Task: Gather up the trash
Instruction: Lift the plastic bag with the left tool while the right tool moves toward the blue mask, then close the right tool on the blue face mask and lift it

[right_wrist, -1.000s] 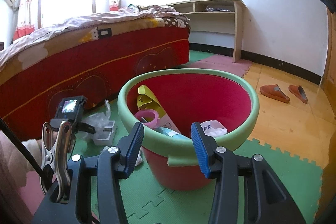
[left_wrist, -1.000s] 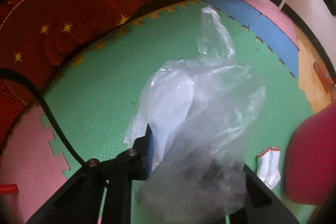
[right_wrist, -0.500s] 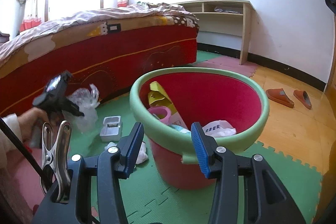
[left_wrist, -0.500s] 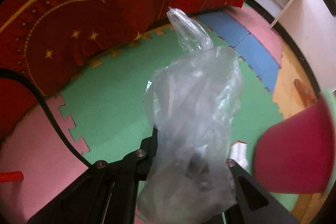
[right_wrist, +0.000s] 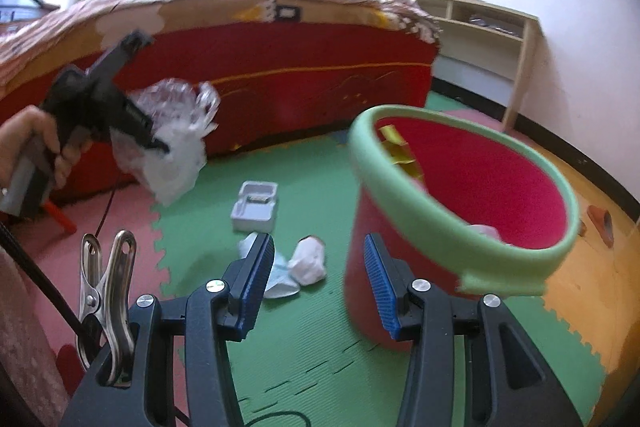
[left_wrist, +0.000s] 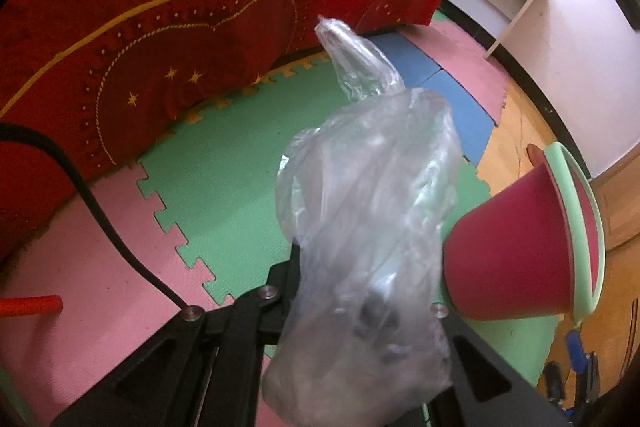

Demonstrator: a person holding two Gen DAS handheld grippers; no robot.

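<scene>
Now left gripper [right_wrist: 160,147] fingers pinch one plastic bag [left_wrist: 372,195]; right gripper [right_wrist: 318,283] half-open, empty, near one bucket [right_wrist: 460,227].

Red bin [right_wrist: 472,183] with green rim; clear plastic bag [left_wrist: 368,211].

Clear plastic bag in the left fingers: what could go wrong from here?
1. The clear crinkled plastic bag is pinched by one part in the left gripper and hangs loose; it may slip.
2. The red bucket with green rim looks tilted; it may tip.
3. The white plastic tray and crumpled white tissues could be missed.
</scene>
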